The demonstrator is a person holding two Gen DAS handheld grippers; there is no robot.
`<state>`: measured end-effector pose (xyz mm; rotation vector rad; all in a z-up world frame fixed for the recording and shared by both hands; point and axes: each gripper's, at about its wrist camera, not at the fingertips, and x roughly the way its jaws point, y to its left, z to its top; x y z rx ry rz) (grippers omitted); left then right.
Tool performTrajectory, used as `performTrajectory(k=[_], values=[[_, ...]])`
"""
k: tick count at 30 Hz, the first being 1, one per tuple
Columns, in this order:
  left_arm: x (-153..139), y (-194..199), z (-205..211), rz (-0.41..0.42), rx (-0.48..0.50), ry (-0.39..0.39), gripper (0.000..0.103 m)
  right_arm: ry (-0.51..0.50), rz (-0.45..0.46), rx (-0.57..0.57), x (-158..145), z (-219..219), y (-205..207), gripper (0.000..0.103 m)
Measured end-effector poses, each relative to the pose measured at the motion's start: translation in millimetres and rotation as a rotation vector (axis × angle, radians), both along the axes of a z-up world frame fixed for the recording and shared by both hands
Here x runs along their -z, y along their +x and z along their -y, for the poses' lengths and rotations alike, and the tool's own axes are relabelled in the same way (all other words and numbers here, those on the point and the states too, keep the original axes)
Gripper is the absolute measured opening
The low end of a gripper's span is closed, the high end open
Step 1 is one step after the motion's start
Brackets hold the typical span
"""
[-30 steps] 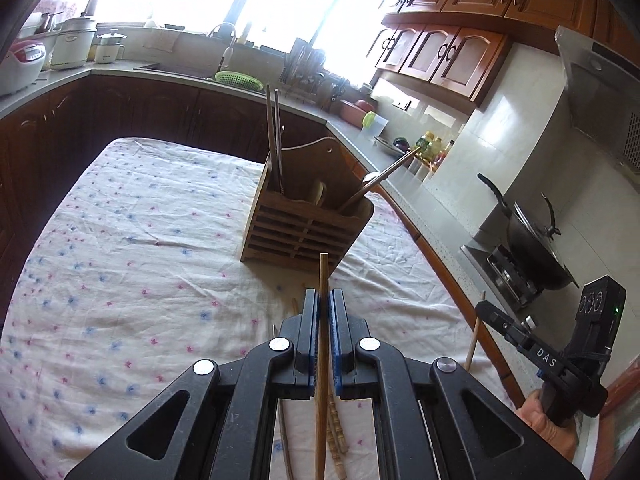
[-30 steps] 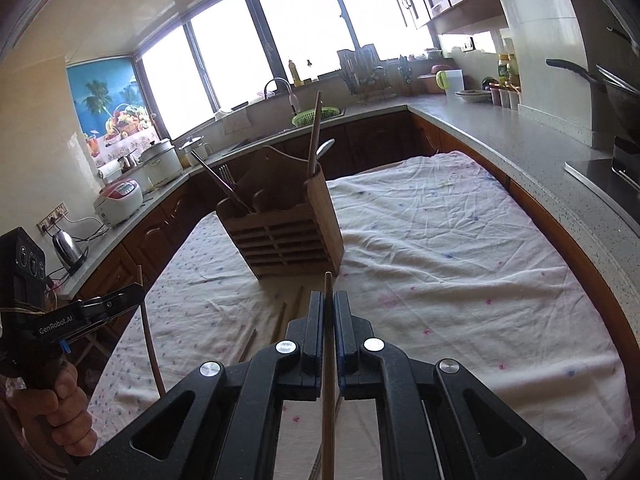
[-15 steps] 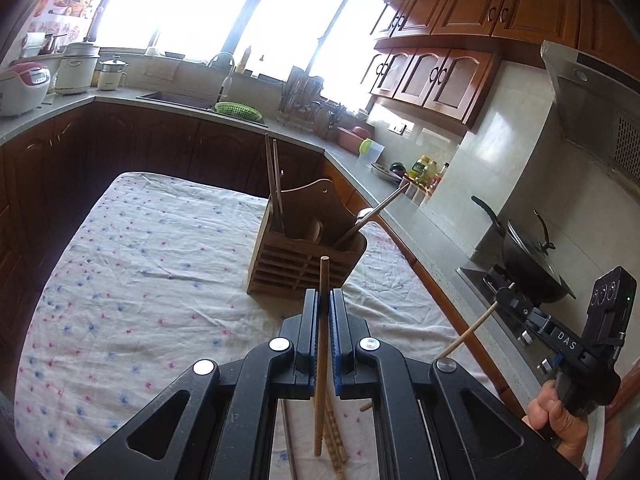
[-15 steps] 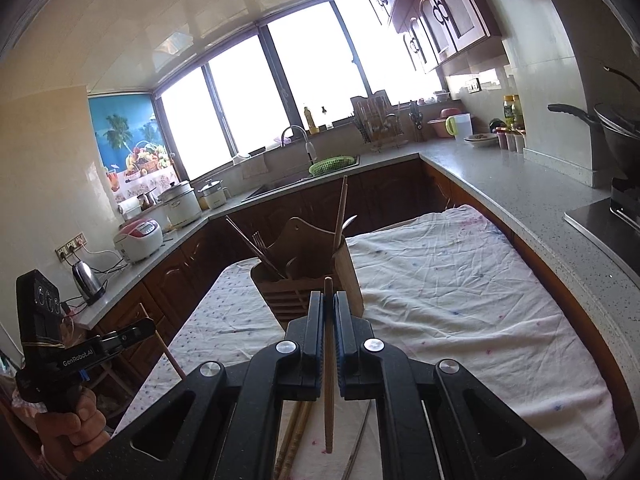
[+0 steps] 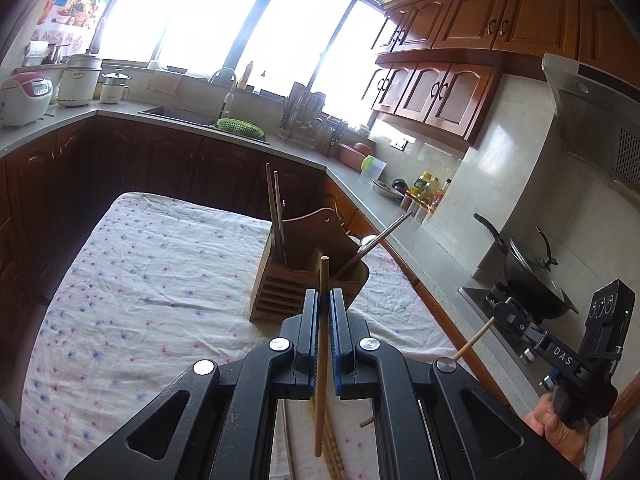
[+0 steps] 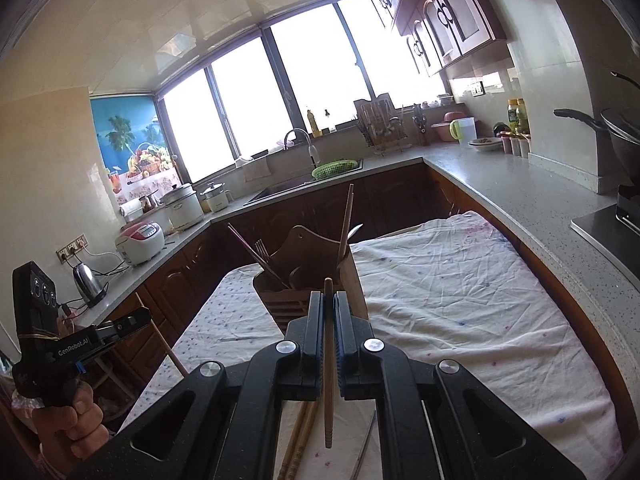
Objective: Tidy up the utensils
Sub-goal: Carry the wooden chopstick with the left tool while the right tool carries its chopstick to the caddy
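Note:
A wooden utensil holder (image 5: 304, 272) stands on the cloth-covered table (image 5: 160, 280) and holds chopsticks, a fork and a spoon; it also shows in the right wrist view (image 6: 312, 268). My left gripper (image 5: 323, 300) is shut on a wooden chopstick (image 5: 322, 344), held upright above the table in front of the holder. My right gripper (image 6: 328, 304) is shut on another wooden chopstick (image 6: 328, 360), also raised in front of the holder. Loose chopsticks (image 6: 300, 440) and a thin metal utensil (image 6: 366, 444) lie on the cloth below the grippers.
The kitchen counter (image 5: 240, 140) wraps round the table, with a sink, a green basket (image 5: 240, 126), rice cookers (image 5: 24, 96) and a kettle (image 6: 89, 282). A wok (image 5: 528, 276) sits on the stove at the right. The table's edge runs close to the right counter.
Both grippers have risen and drawn back from the holder, each lifting its chopstick off the table. The holder now looks smaller and lower in both views.

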<state>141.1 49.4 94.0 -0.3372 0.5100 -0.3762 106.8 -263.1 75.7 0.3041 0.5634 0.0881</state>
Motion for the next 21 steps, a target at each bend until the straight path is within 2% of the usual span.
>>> performTrajectory(k=[7,16,21], values=[[-18,21,3,0.063,-0.011,0.012,0.003,0.002,0.032,-0.006,-11,-2,21,0.005],[-57,68,0,0.204,-0.098,0.015,0.003,-0.014,0.166,0.025,-61,-3,76,0.005],[-57,101,1,0.251,-0.162,0.000,0.003,-0.045,0.217,0.075,-74,-3,109,0.005]])
